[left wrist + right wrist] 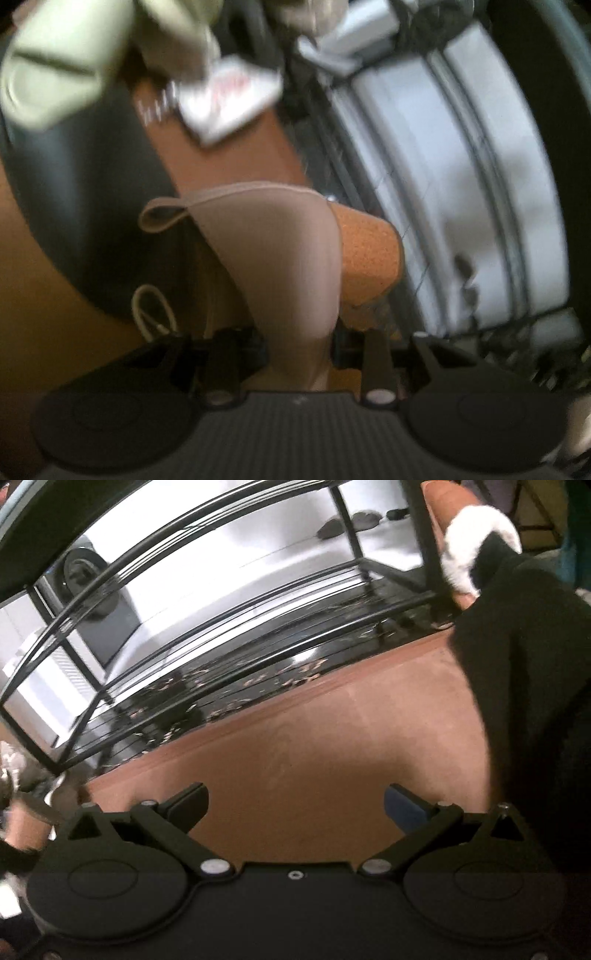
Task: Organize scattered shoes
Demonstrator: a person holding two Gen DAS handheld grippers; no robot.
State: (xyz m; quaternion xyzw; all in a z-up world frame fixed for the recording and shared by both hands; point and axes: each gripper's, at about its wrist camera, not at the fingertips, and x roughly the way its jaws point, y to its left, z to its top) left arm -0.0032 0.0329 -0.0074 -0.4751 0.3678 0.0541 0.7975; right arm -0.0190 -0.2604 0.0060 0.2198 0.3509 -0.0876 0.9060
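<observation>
A beige shoe (291, 266) with a cork heel (369, 254) hangs above the floor, clamped in the left hand-held gripper (299, 354) — beside a black wire shoe rack (229, 635). The right hand-held gripper (295, 805) is spread wide, grasping nothing.

The shoe (280, 258) is beige with a speckled orange cork heel (369, 254). The rack (207, 602) is black wire; the floor (314, 757) is reddish-brown.
</observation>
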